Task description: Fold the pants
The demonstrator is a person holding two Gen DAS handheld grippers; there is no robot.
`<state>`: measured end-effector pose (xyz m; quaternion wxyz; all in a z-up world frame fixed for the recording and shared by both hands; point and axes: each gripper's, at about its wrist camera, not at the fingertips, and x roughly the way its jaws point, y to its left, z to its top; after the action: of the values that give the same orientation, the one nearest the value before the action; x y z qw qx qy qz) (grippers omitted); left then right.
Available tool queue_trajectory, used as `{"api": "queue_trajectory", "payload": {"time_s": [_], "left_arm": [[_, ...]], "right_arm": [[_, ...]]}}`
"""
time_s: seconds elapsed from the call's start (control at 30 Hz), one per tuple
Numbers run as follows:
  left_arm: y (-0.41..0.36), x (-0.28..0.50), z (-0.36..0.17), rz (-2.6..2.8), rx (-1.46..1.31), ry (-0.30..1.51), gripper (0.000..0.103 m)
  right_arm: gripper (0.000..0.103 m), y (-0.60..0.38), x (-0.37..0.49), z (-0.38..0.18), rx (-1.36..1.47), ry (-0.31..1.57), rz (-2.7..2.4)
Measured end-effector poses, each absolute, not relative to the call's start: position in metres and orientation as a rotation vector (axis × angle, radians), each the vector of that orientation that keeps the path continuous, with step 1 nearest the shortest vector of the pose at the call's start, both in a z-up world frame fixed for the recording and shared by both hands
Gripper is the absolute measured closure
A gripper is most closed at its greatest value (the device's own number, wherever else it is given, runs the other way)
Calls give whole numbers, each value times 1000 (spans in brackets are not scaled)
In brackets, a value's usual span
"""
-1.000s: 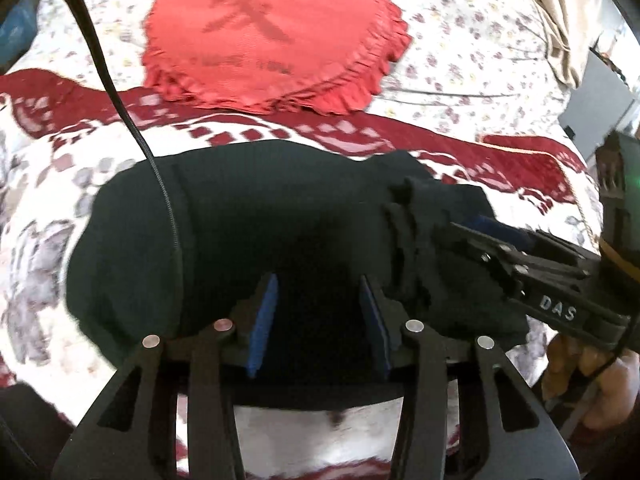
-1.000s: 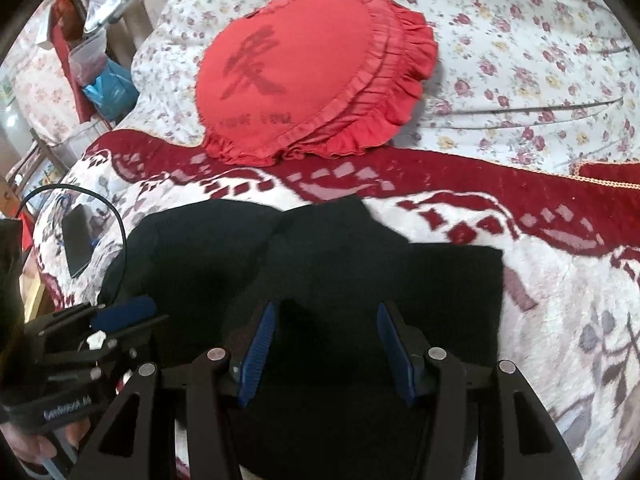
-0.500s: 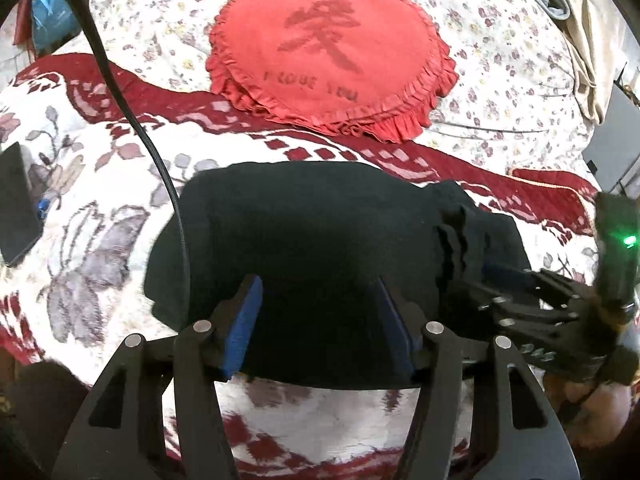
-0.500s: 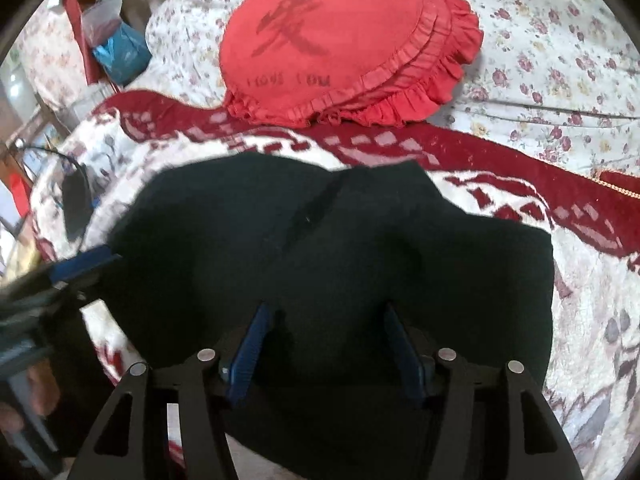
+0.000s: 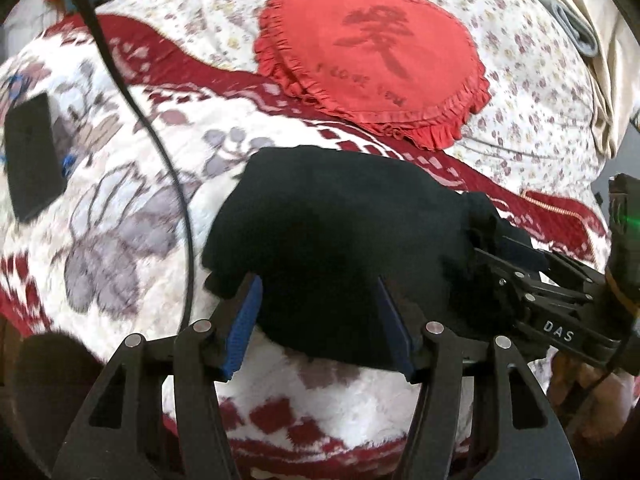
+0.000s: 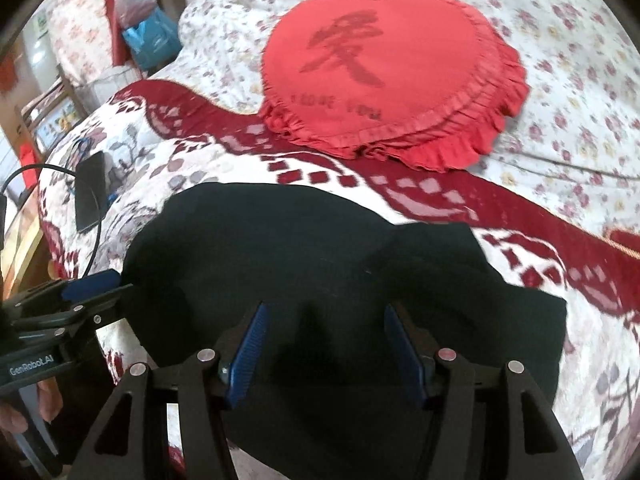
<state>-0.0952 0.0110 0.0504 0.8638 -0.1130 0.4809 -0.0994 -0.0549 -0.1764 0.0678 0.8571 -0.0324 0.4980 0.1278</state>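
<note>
The black pants [image 5: 340,220] lie in a folded bundle on the red-and-white blanket [image 5: 120,208]. My left gripper [image 5: 319,284] hovers at their near edge, open, its blue pads [image 5: 244,332] apart with the cloth's edge between them and not pinched. My right gripper [image 6: 324,308] stands open over the pants [image 6: 280,248], dark cloth lying loose between its pads. Each gripper shows in the other's view: the right gripper [image 5: 496,256] at the bundle's right end, the left gripper [image 6: 112,292] at its left end. A hand [image 5: 580,380] holds the right one.
A red round ruffled cushion [image 5: 380,48] [image 6: 392,68] lies beyond the pants on the floral sheet [image 6: 580,80]. A black phone [image 5: 32,160] [image 6: 90,192] rests on the blanket to the left. A black cable [image 5: 160,152] hangs across the left view. Bags and clutter [image 6: 148,40] stand past the bed's far left.
Both pairs of jaws have widened. Both grippers have slid sideways and drawn back toward the near edge of the pants. The pants look unmoved on the blanket.
</note>
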Motion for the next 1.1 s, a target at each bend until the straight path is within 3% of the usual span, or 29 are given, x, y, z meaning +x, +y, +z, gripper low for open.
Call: {"api": "queue_trajectory", "payload": {"time_s": [0.1, 0.23, 0.87, 0.97, 1.07, 1.1], "left_arm": [[23, -101, 48, -198, -276, 1008, 45], [35, -101, 44, -179, -317, 1015, 36], [47, -92, 15, -192, -443, 1102, 30], [43, -88, 14, -200, -484, 1060, 17], [41, -84, 13, -185, -505, 1044, 16], [40, -82, 12, -180, -512, 1035, 16]], "right_arm": [[44, -168, -48, 67, -74, 1047, 294], [43, -157, -39, 67, -90, 1047, 314], [30, -72, 52, 45, -124, 1094, 648], [30, -60, 62, 31, -153, 1118, 669], [30, -60, 72, 16, -86, 1154, 690], [34, -64, 75, 12, -36, 1157, 704]]}}
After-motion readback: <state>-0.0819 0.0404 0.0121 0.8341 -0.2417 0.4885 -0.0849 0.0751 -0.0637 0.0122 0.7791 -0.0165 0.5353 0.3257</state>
